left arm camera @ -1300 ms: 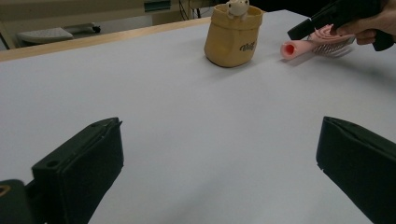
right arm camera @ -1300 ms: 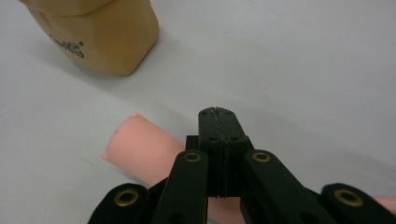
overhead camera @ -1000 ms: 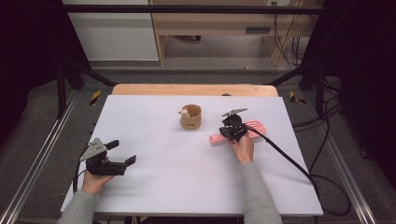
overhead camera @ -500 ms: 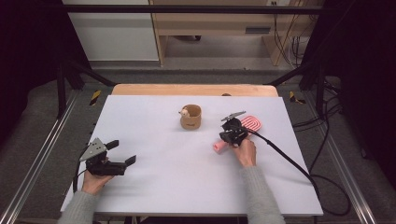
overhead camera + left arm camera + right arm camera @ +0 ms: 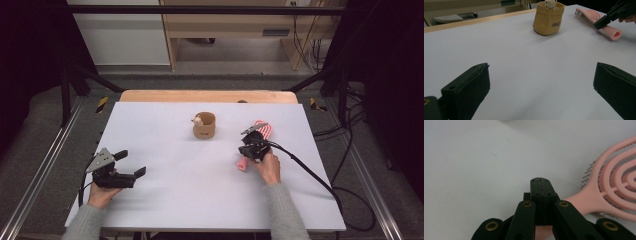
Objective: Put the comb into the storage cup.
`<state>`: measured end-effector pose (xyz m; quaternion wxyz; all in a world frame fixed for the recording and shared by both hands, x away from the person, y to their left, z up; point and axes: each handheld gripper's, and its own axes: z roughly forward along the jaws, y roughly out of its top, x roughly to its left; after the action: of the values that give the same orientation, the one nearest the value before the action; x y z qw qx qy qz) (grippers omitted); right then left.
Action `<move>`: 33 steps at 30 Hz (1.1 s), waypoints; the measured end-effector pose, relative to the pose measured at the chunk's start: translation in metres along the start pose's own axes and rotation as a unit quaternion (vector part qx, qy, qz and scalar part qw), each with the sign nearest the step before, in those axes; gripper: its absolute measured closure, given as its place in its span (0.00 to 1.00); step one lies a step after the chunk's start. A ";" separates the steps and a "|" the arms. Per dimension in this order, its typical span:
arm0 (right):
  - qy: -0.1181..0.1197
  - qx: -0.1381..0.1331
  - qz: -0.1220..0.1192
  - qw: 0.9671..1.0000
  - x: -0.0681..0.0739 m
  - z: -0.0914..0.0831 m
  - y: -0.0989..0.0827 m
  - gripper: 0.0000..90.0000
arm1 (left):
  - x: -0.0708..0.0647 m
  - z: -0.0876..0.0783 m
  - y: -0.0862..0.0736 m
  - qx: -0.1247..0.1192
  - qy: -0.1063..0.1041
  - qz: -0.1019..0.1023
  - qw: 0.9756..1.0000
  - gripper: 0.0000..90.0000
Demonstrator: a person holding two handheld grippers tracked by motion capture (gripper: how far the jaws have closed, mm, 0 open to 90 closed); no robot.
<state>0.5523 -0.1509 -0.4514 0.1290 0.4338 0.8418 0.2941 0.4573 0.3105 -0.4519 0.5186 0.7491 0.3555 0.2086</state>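
Your pink hairbrush lies flat on the white bench at about 3 o'clock from the bench's centre, its striped oval head toward 1 o'clock and its round handle toward 7 o'clock. In the right gripper view the head shows concentric pink rings with short bristles along its edge, and the handle runs under your right gripper. That gripper's jaws are pressed fully together, with nothing visible between them; they sit above the handle, and you cannot tell from these views whether they touch it. In the high view your right hand holds that gripper just at the brush's handle end, cable trailing off toward 4 o'clock.

At 12 o'clock from the bench's centre stands a small tan pouch, upright, with a pale little figure poking over its rim. It is near the brush but apart from it.

Your left gripper rests at 8 o'clock, well apart from both things, its jaws spread wide and holding nothing.
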 end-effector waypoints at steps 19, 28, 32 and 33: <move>0.004 0.009 0.004 1.000 -0.008 -0.014 -0.024 1.00 | -0.001 0.001 0.000 0.002 -0.001 0.001 1.000 0.00; 0.004 0.002 0.012 1.000 -0.016 -0.022 -0.033 1.00 | -0.001 0.001 0.000 0.002 -0.001 0.001 1.000 0.00; 0.000 0.002 0.016 1.000 -0.019 -0.024 -0.036 1.00 | -0.001 0.001 0.000 0.002 -0.001 0.001 1.000 0.00; 0.001 0.002 0.014 1.000 -0.020 -0.024 -0.037 1.00 | -0.001 0.001 0.000 0.002 -0.001 0.001 1.000 0.00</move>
<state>0.5286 -0.1929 -0.4557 0.1235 0.4452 0.8365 0.2948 0.4575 0.3089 -0.4526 0.5173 0.7507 0.3546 0.2075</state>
